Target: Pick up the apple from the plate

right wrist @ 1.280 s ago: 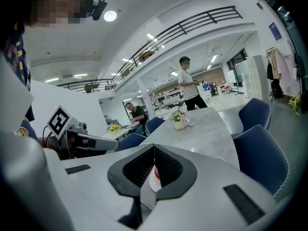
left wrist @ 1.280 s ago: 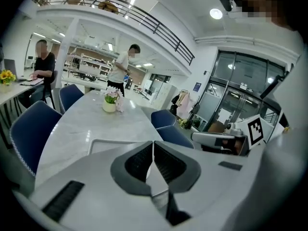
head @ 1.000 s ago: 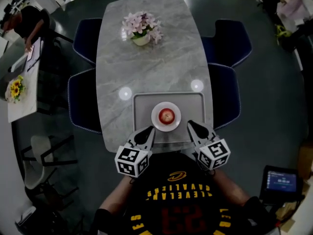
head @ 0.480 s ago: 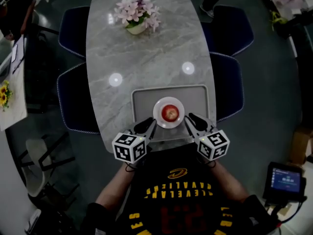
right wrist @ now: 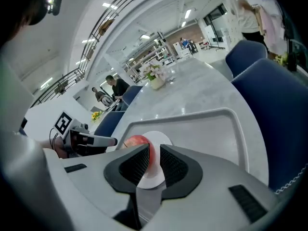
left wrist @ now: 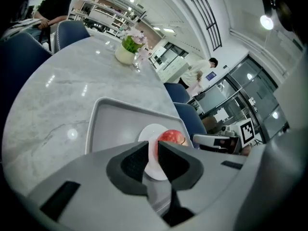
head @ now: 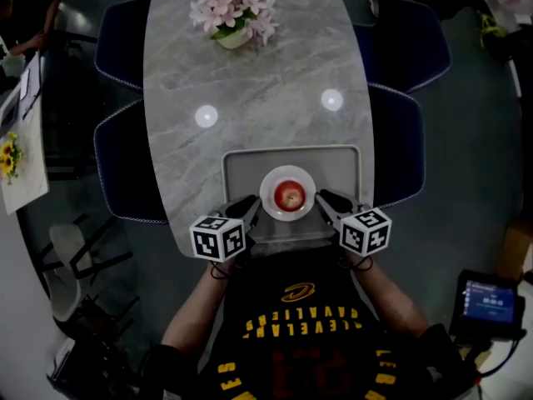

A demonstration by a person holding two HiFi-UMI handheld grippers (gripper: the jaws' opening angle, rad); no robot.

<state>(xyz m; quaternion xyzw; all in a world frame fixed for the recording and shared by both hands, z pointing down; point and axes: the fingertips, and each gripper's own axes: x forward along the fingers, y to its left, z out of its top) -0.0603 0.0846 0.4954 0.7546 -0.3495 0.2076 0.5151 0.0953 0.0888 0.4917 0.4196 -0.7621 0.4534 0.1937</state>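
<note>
1 grey marble table [head: 250, 82], 4 blue chairs [head: 125, 161] around it. 1 grey tray [head: 241, 169] at the near edge. 2 tongs, left gripper [head: 248, 209] and right gripper [head: 326, 202]: each has its jaws a narrow slit apart, gripping nothing, flanking 1 white plate [head: 268, 192]. 1 apple [head: 290, 195]: red, round, paler on top, centred on the plate.

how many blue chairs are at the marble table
4 blue chairs: two left of the table, far one and near one; two right of it, far one and near one. The table's far end is out of frame, so more may be hidden.
</note>
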